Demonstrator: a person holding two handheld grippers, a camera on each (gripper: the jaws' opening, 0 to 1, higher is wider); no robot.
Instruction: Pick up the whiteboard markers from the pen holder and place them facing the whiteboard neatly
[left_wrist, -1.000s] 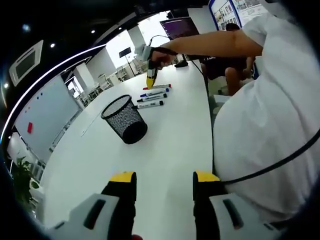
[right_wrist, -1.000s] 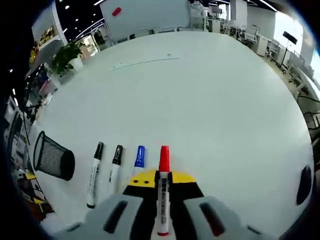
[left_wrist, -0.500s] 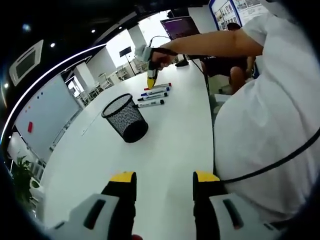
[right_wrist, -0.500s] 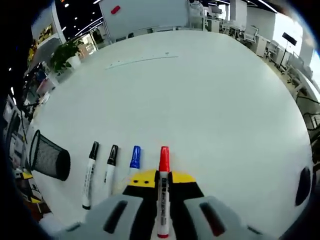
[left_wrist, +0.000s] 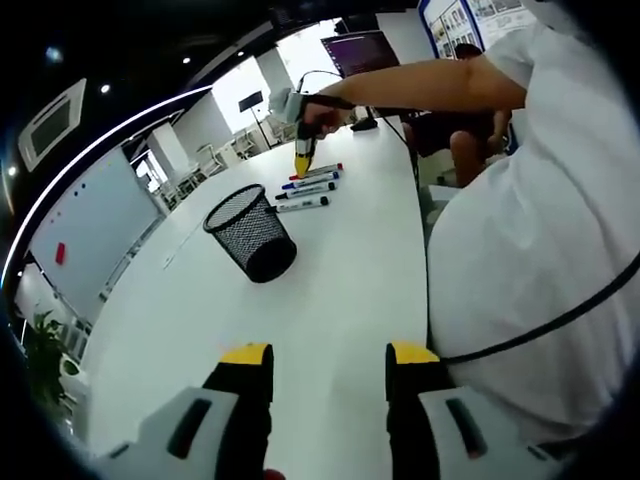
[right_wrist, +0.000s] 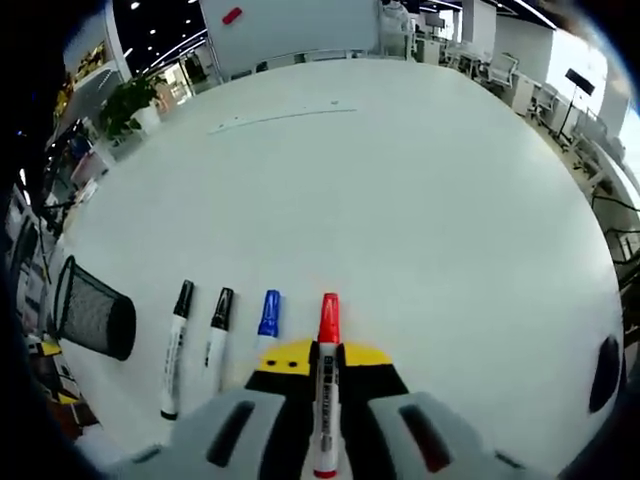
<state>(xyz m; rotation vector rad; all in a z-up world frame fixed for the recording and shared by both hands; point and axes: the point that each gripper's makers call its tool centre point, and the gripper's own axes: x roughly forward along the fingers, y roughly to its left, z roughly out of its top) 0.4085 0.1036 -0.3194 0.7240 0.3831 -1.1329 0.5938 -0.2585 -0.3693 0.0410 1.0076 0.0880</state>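
The right gripper (right_wrist: 319, 372) pinches a red-capped marker (right_wrist: 326, 340) between its jaws; the barrel's rear end is cut off at the bottom of the right gripper view. Just beside it on the desk (right_wrist: 420, 190) lie a blue-capped marker (right_wrist: 267, 314) and two black-capped markers (right_wrist: 215, 325), parallel, apart. The mesh pen holder (right_wrist: 88, 314) stands toward the desk's edge. The left gripper (left_wrist: 328, 372) is spread, holding nothing, above the desk.

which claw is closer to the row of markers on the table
Right. The right claw holds the red marker right beside the blue marker in the row. The left claw sits far back, on the near side of the pen holder.
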